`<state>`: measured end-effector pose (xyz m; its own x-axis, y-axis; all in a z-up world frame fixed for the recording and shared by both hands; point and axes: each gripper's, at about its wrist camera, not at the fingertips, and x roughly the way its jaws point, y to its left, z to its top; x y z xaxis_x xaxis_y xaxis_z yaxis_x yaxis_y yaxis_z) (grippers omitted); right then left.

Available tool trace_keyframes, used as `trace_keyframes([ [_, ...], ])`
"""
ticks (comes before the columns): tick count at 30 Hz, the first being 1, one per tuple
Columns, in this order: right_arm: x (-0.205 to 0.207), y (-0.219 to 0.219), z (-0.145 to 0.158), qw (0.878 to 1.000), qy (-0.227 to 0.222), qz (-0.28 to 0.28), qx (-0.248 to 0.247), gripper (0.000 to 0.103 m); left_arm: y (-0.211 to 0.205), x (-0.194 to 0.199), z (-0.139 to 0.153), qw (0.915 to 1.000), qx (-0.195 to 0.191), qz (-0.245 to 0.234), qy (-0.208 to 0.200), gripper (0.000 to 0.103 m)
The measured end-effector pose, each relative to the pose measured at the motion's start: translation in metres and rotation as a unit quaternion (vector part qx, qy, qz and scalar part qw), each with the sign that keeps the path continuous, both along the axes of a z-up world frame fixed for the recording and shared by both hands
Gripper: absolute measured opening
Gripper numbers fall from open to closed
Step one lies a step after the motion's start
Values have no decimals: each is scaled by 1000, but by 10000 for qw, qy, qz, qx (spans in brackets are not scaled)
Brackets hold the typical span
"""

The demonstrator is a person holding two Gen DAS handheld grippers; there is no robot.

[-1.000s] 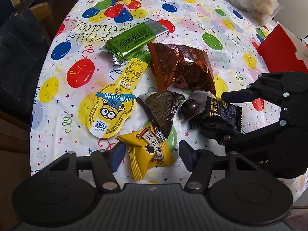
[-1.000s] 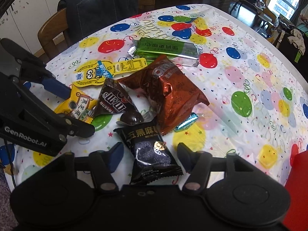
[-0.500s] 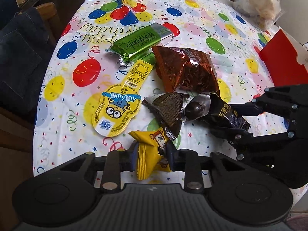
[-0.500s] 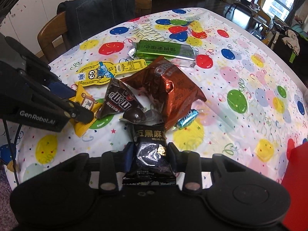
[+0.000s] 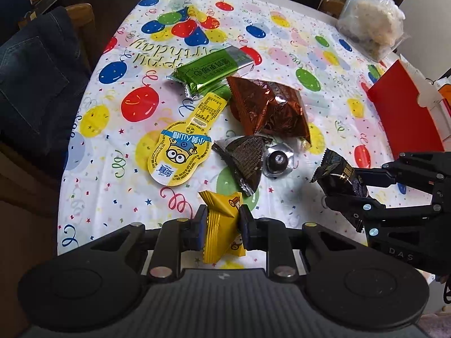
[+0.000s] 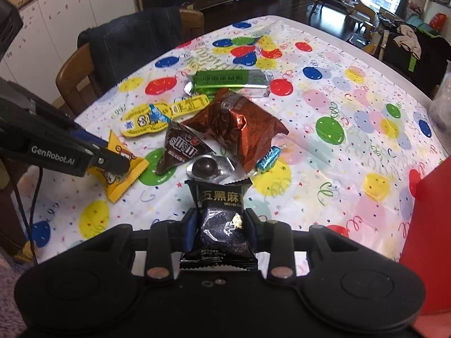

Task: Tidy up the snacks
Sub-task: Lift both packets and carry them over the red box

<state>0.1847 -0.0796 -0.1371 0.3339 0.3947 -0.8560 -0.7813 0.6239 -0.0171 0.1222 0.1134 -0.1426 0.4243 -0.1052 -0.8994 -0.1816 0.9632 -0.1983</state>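
My left gripper [image 5: 222, 222] is shut on a yellow snack packet [image 5: 222, 228], lifted off the table; it also shows in the right wrist view [image 6: 121, 169]. My right gripper [image 6: 221, 225] is shut on a black sesame snack packet [image 6: 221, 225], held above the table; the packet also shows in the left wrist view [image 5: 342, 176]. On the balloon tablecloth [image 5: 112, 169] lie a green wafer pack [image 5: 211, 71], a brown foil bag [image 5: 267, 109], a yellow Minions pouch [image 5: 183, 146], a dark triangular M&M's pack [image 5: 245, 160], a round chocolate in foil [image 5: 277, 160] and a small blue candy [image 6: 267, 159].
A red box [image 5: 406, 112] stands at the table's right edge, also in the right wrist view [image 6: 431, 225]. A clear bag of pale food [image 5: 372, 25] sits at the far right corner. A chair with a denim jacket [image 5: 36, 79] stands at the left side.
Both grippers closed on their packets and lifted them off the table, pulling back from the snack pile. The other snacks stayed in place.
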Motion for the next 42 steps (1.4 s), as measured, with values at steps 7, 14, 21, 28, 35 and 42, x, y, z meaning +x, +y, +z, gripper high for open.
trace_keyframes([
  [7, -6, -17, 30, 9989, -131, -292, 353, 34, -8, -6, 27, 9992, 47, -147, -359, 22],
  [14, -3, -45, 67, 9942, -418, -679, 721, 34, -23, -1, 64, 9961, 54, -369, -806, 22],
  [21, 6, -83, 103, 9867, -806, -1057, 937, 34, -59, 15, 103, 9892, 16, -719, -1281, 22],
  [28, 20, -128, 122, 9783, -1112, -1437, 995, 34, -112, 44, 127, 9817, -10, -1114, -1544, 22],
  [35, 38, -178, 124, 9707, -1238, -1824, 956, 34, -175, 74, 135, 9738, 35, -1578, -1635, 22],
  [42, 60, -233, 120, 9647, -1251, -2157, 851, 34, -233, 106, 134, 9699, -49, -1901, -1520, 22],
])
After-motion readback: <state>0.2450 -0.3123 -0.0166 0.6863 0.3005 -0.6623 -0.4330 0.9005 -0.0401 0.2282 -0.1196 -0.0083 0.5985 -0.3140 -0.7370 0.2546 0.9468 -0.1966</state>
